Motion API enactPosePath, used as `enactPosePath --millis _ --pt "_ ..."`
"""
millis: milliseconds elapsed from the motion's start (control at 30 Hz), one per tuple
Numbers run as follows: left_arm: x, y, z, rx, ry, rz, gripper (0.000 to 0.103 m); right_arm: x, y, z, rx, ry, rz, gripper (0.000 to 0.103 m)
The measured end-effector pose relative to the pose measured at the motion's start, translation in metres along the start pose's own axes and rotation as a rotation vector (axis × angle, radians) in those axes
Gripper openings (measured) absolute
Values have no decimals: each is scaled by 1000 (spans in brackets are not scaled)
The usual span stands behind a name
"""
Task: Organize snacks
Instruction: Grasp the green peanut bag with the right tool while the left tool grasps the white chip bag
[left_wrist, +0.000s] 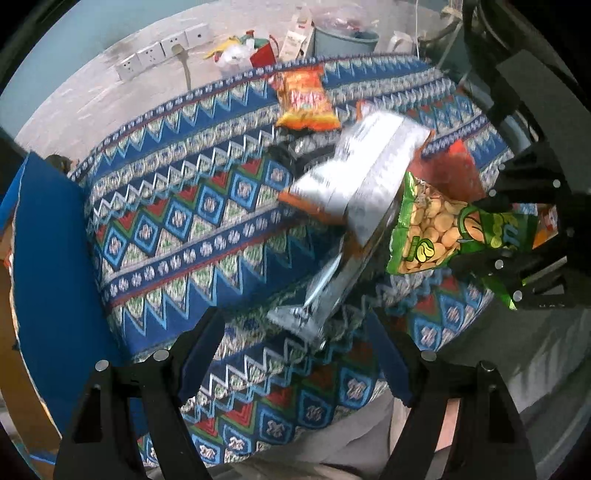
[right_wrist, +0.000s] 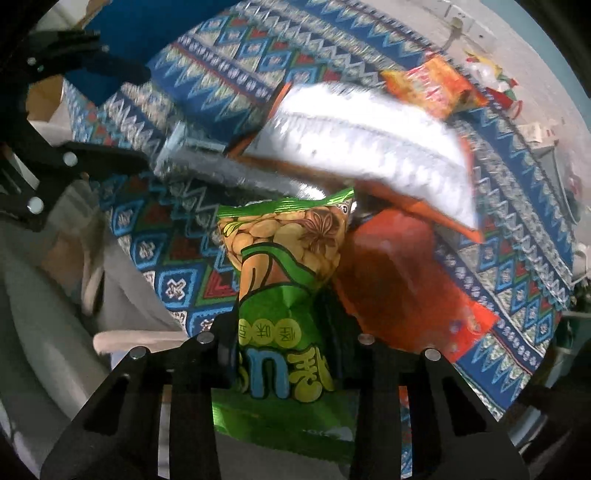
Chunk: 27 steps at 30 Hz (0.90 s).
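Note:
A green peanut bag (right_wrist: 284, 280) hangs a little above the patterned cloth (left_wrist: 184, 206), and my right gripper (right_wrist: 286, 325) is shut on its lower half. From the left wrist view the same bag (left_wrist: 436, 229) sticks out of the right gripper (left_wrist: 476, 232) at the right edge. Under it lie a big silver-white bag (left_wrist: 365, 177), a red-orange bag (left_wrist: 454, 173) and a flat silver packet (left_wrist: 321, 291). An orange chips bag (left_wrist: 306, 99) lies farther back. My left gripper (left_wrist: 295, 343) stands open over the cloth, with the silver packet's near end just ahead of its fingers and untouched.
Wall sockets (left_wrist: 162, 51), a teal bin (left_wrist: 343, 40) and a red container (left_wrist: 264, 51) stand behind the cloth. A plain blue fabric edge (left_wrist: 48, 240) runs along the left. A person's grey clothing (left_wrist: 351, 443) shows at the near side.

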<state>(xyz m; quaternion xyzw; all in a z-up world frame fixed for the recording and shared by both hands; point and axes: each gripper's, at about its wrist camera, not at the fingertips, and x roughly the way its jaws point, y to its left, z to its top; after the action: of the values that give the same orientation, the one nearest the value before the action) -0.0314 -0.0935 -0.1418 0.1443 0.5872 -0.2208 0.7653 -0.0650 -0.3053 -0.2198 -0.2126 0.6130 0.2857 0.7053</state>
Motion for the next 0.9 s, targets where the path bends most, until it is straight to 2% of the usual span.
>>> enactPosePath --millis 200,500,700,900 --pt "-8 -10 26 9 -59 1 80 -26 -34 -3 120 -78 -20 34" --pt "4 -28 63 10 -83 -26 80 -41 -84 -10 330 -143 -88 34" --pt "22 -49 83 66 -67 -37 80 -42 -113 -21 457 -207 -77 34" --pt "49 -67 96 149 -37 7 80 -43 -133 -33 552 -259 -67 34"
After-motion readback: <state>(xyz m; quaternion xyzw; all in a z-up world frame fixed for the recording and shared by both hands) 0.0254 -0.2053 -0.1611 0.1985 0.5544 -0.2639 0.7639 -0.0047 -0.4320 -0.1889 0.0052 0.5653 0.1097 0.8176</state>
